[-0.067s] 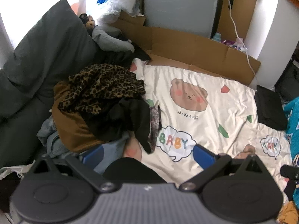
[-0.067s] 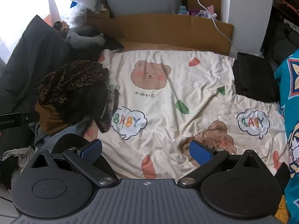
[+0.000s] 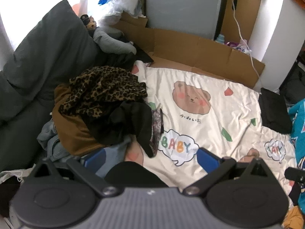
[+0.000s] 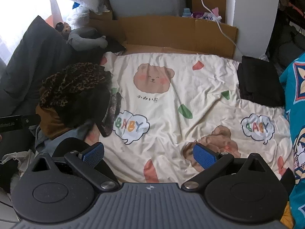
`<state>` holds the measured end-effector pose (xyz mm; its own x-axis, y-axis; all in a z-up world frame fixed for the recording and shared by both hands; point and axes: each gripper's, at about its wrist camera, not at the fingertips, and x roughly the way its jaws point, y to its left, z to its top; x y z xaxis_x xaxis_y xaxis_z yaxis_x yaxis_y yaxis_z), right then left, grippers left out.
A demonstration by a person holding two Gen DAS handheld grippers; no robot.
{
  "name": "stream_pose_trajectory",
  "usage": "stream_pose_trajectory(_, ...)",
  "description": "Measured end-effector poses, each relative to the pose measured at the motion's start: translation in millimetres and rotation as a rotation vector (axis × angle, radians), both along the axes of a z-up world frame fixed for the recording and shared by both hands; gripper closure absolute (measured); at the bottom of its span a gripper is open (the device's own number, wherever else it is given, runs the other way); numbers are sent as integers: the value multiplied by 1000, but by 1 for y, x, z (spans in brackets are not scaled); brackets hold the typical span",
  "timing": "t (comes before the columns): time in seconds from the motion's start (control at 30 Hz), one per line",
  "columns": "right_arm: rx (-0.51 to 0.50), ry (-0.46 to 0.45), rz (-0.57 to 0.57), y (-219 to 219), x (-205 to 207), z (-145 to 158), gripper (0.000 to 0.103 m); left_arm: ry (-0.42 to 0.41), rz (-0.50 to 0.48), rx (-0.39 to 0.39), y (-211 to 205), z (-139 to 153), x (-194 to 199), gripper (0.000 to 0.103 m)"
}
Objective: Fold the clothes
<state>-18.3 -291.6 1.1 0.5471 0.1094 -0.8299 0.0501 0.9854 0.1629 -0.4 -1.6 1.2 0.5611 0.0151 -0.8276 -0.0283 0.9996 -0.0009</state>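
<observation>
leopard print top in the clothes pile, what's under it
The leopard print top lies on a black garment and a brown one, with denim at the bottom. Anything deeper in the pile is covered.

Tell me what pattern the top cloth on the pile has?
Leopard spots, brown and black; the top cloth shows best in the left wrist view.

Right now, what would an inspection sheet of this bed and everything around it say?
Surface: cream bear-print blanket, wrinkled, middle bare.
Job's things: unfolded clothes pile at the left edge, leopard-print garment on top; folded black garment at the far right.
Clutter: grey plush toy, dark pillow, cardboard behind the bed.
Grippers: left gripper and right gripper both open, holding nothing.
Cables: white cable hanging over the cardboard.
Surroundings: bright window at left, teal patterned fabric at right.
</observation>
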Motion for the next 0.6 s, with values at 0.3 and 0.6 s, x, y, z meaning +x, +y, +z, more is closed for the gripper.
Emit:
stream_pose_trajectory(0.3,46,25,-31,-18,13,5,1,-14,-21,-17,-8,9,-2,0)
stream_pose_trajectory(0.6,-40,-40,-5,1,1,1,1,-17,-32,-30,-5,11,-3,0)
